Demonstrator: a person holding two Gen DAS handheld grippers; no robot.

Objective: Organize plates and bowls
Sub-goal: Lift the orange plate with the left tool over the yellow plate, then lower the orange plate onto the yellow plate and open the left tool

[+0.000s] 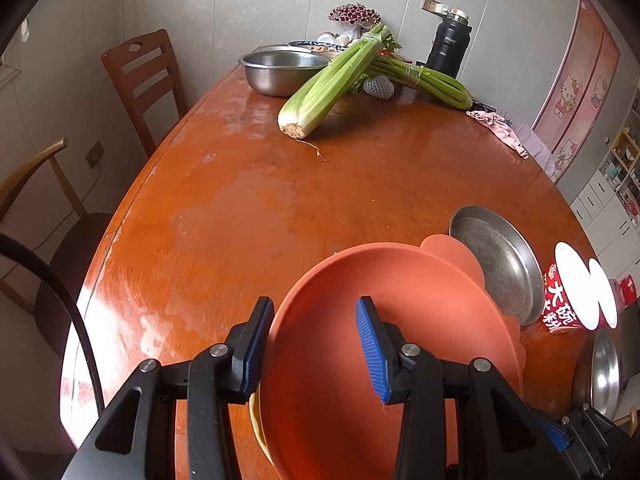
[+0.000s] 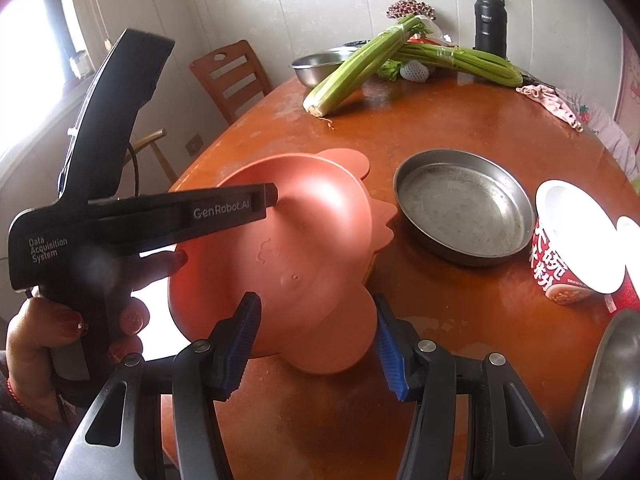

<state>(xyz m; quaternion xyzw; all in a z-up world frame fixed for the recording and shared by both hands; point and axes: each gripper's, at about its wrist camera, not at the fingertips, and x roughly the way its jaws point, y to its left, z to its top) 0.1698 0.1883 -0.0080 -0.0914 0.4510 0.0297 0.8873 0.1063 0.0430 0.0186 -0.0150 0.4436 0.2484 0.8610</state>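
Observation:
An orange flower-shaped bowl (image 1: 384, 344) lies on the round wooden table (image 1: 240, 208), with a yellow rim showing under it. My left gripper (image 1: 316, 344) is open, its jaws straddling the bowl's left rim. In the right wrist view the orange bowl (image 2: 304, 256) sits ahead of my right gripper (image 2: 316, 340), which is open, its jaws on either side of the bowl's near lobe. The left gripper's body (image 2: 120, 216) reaches over the bowl from the left. A shallow steel plate (image 2: 464, 208) sits to the right of the bowl; it also shows in the left wrist view (image 1: 500, 264).
A red instant-noodle cup (image 2: 568, 248) and a steel dish (image 2: 608, 400) lie at the right. Celery stalks (image 2: 360, 68), a steel bowl (image 2: 324, 66), a black flask (image 2: 490, 24) and a pink cloth (image 2: 552, 106) are at the far side. Wooden chairs (image 1: 140, 80) stand at left.

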